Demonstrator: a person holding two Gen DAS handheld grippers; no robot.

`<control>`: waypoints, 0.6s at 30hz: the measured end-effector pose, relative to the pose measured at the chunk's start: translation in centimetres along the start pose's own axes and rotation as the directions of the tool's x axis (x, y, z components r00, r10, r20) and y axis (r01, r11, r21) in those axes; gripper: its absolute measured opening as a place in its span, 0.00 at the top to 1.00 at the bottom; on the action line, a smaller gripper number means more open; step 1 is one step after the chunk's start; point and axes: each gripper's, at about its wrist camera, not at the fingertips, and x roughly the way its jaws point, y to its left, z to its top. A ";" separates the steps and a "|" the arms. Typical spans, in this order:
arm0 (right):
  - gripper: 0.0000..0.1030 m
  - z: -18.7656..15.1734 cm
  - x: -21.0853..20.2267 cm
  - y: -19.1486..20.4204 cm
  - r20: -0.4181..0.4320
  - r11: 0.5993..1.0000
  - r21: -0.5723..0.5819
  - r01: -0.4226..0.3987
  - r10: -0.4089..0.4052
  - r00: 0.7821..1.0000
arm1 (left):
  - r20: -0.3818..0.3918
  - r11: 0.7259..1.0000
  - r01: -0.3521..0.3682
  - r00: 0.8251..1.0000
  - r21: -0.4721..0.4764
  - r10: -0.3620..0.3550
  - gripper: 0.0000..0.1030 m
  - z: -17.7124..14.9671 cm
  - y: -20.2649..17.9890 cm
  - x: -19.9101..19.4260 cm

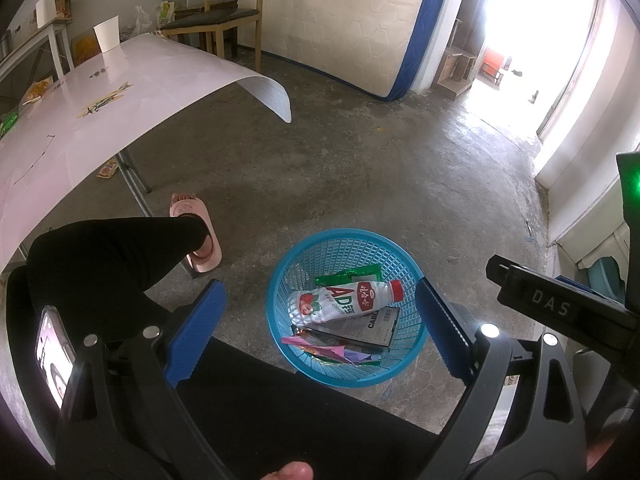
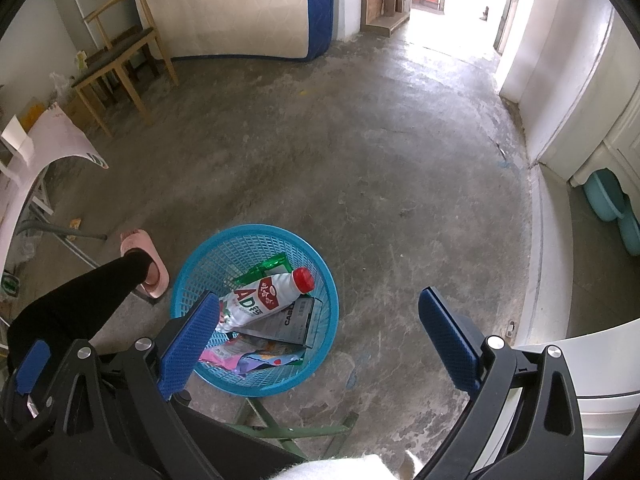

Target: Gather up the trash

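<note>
While both pairs of fingers stand wide apart and empty, the left gripper (image 1: 320,332) and right gripper (image 2: 320,340) hang above the blue basket (image 1: 280,276), which sits on the floor below and just ahead of the tips. Inside lie a capped drink bottle (image 1: 344,300), a flat box (image 1: 372,328) and crinkly wrappers (image 1: 324,350): all light; probably slick. Beyond the fingers, a paper cup (image 1: 107,34) stands on the table (image 1: 120,92); thin-walled and crushable, so pinch gently at mid-height.

One basket (image 1: 280,276), one bottle (image 1: 344,298), one box (image 1: 372,326), one cup (image 1: 107,34)
</note>
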 end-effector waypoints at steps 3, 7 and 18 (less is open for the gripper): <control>0.06 0.0 0.1 0.0 -0.002 1.000 0.001 0.001 -0.001 1.000 | 0.002 1.000 -0.001 1.000 0.002 0.001 0.11 0.0 0.0 -0.1; 0.06 -0.2 0.3 0.1 -0.006 1.000 0.000 0.003 -0.003 1.000 | 0.005 1.000 -0.003 1.000 0.007 0.003 0.11 0.1 -0.1 0.0; 0.06 -0.2 0.3 -0.1 -0.013 1.000 0.004 0.001 -0.001 1.000 | 0.006 1.000 -0.006 1.000 0.008 0.006 0.11 0.4 0.0 0.0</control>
